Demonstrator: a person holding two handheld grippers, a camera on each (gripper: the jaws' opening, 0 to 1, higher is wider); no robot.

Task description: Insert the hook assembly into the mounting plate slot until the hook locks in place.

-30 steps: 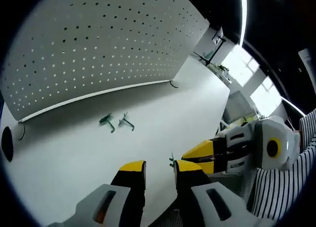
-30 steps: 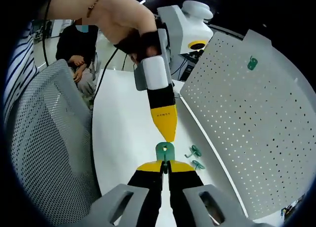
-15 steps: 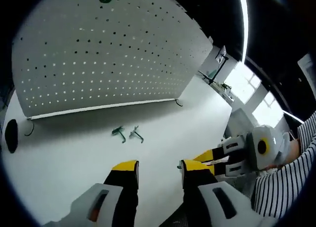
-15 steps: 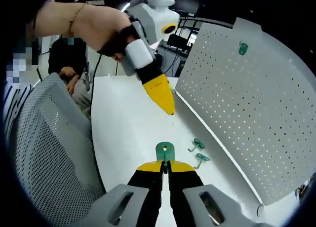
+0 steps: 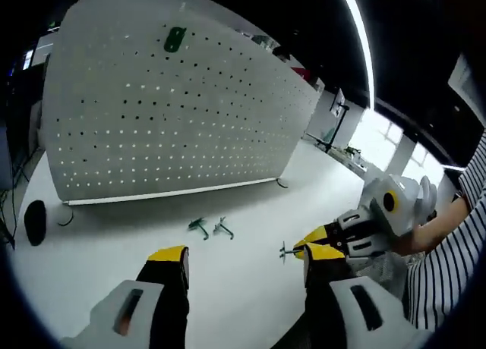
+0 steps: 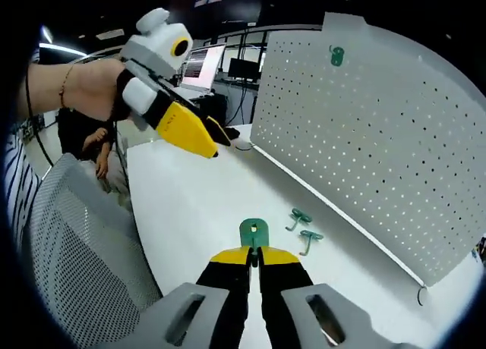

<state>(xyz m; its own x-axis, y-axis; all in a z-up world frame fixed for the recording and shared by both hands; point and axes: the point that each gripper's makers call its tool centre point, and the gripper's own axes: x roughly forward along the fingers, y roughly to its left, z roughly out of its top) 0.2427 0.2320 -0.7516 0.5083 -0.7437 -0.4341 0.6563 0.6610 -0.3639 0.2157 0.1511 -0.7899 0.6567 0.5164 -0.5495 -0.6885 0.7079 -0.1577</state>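
Observation:
My right gripper [image 6: 254, 256] is shut on a small green hook assembly [image 6: 254, 232], held upright above the white table [image 6: 197, 205]. In the left gripper view the right gripper [image 5: 298, 252] comes in from the right with that hook assembly [image 5: 285, 252] at its tips. My left gripper [image 5: 247, 255] is open wide with nothing between its jaws; from the right gripper view the left gripper [image 6: 209, 143] hovers up and to the left. The white perforated mounting plate [image 5: 175, 114] stands at the table's back, and a green piece [image 5: 175, 39] hangs near its top. The plate [image 6: 364, 129] and green piece [image 6: 336, 56] also face the right gripper.
Two loose green hooks [image 5: 199, 226] [image 5: 223, 227] lie on the table before the plate, also seen as hooks [image 6: 298, 217] [image 6: 309, 237]. A black puck [image 5: 34, 221] with a cable sits at the left. A grey mesh chair [image 6: 68, 273] stands by the table's edge; a person [image 6: 91, 140] sits behind.
My left gripper has pulled away from the hook assembly, up and to the left, and its jaws have spread wider. The right gripper still holds the hook assembly.

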